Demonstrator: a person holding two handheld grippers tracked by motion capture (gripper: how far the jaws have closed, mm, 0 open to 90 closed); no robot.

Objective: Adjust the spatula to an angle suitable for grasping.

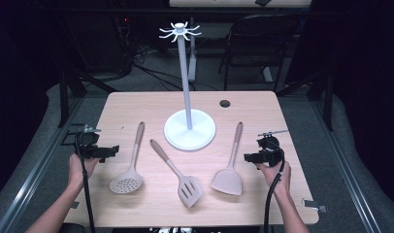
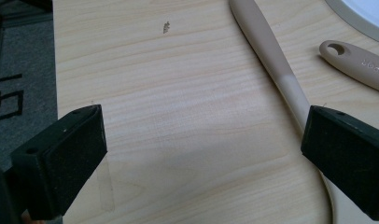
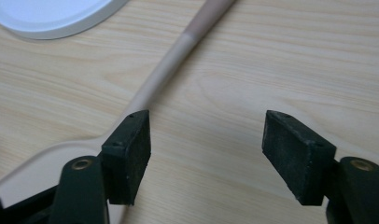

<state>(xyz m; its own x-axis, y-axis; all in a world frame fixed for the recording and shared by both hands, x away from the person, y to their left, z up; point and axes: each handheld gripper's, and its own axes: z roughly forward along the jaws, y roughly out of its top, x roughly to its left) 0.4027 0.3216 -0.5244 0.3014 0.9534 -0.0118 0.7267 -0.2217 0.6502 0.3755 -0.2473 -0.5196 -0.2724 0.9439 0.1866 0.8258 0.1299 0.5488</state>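
A pale wood desk (image 1: 137, 104) sits in a dark room over grey carpet, a white rack (image 1: 189, 128) standing mid-desk. The beige turner (image 1: 230, 170), solid-bladed with a darker handle end, lies flat right of the rack. Right tongs (image 1: 247, 157) are just beside it, part open on nothing; left tongs (image 1: 115, 150) gape wide, empty.

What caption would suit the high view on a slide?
A person's two open grippers flank three utensils, skimmer, slotted turner, solid turner, before a white hanging stand.
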